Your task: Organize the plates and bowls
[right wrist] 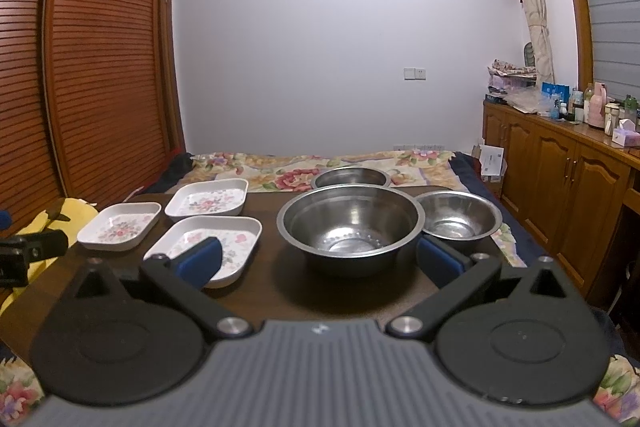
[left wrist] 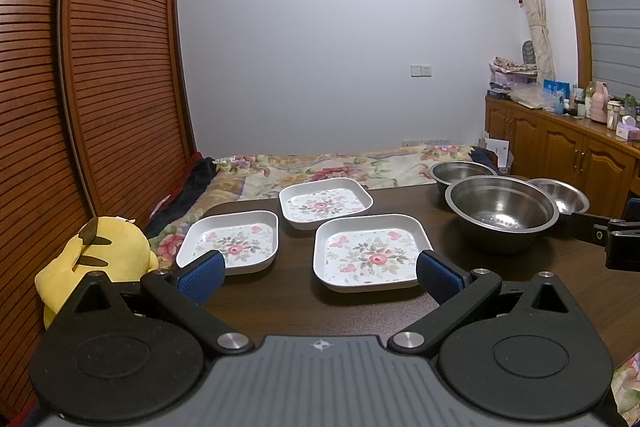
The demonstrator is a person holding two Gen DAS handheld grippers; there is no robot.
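Note:
Three white square plates with flower prints lie on the dark table [left wrist: 280,299]: a near plate [left wrist: 370,253], a left plate [left wrist: 232,241] and a far plate [left wrist: 326,203]. To their right stand three steel bowls: a large bowl [right wrist: 350,221], a small bowl [right wrist: 458,215] and a far bowl [right wrist: 351,178]. My left gripper [left wrist: 318,275] hovers open above the near table edge, facing the near plate, nothing between its blue pads. My right gripper [right wrist: 320,259] is open too, its pads either side of the large bowl's near wall but short of it.
A bed with a floral cover [left wrist: 320,165] lies beyond the table. A yellow plush toy [left wrist: 92,255] sits left of the table. A slatted wooden wardrobe [left wrist: 100,67] fills the left. Wooden cabinets [right wrist: 560,183] with bottles on top run along the right.

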